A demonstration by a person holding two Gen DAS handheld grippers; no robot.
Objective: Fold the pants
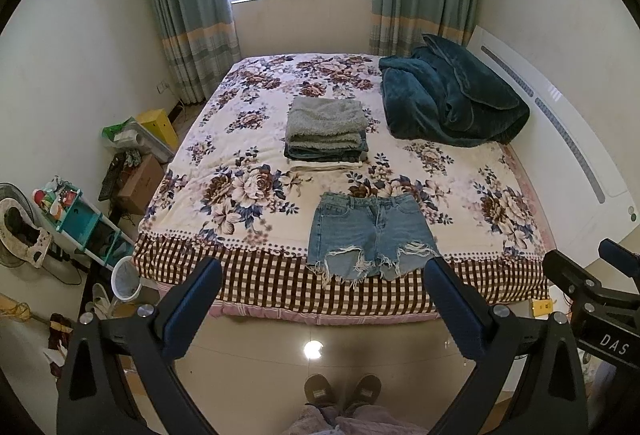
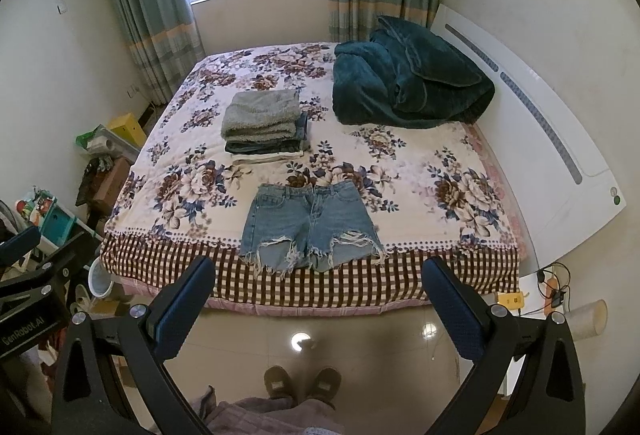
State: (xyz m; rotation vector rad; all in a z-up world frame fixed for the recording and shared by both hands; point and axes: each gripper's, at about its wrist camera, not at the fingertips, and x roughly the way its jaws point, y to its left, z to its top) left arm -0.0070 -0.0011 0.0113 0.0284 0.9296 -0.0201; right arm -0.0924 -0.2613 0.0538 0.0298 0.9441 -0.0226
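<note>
Two grippers, one pair of shorts, one stack of folded clothes, one blanket. The left gripper (image 1: 323,285) hangs at the bottom of its frame with both blue-padded fingers (image 1: 192,309) spread wide and nothing between them but floor and bed edge. The right gripper (image 2: 319,283) is the same: fingers (image 2: 454,309) far apart, holding nothing. Each shows up at the edge of the other's view, the right one at the lower right of the left view, the left one at the lower left of the right view.

The shorts (image 1: 370,235) are faded blue denim, lying flat and unfolded, waistband toward the top of the frame, two legs toward the bottom. The hems are ripped, with white threads hanging. They sit centre frame at the near edge of the bed (image 1: 240,275), hems over the brown checked border. In the right view the shorts (image 2: 310,231) land just left of centre.

Above them, apart from them, sits the stack (image 1: 326,133): a fuzzy grey piece on top, dark denim under it, something white at the base; the exact count of layers is hard to tell. Upper right, a teal blanket (image 1: 452,103) is heaped against the white headboard (image 1: 560,139).

At the left edge, a teal shelf (image 1: 76,219) holds small colourful items too blurred to name. Two slippers (image 1: 342,389) stand at the bottom centre.
</note>
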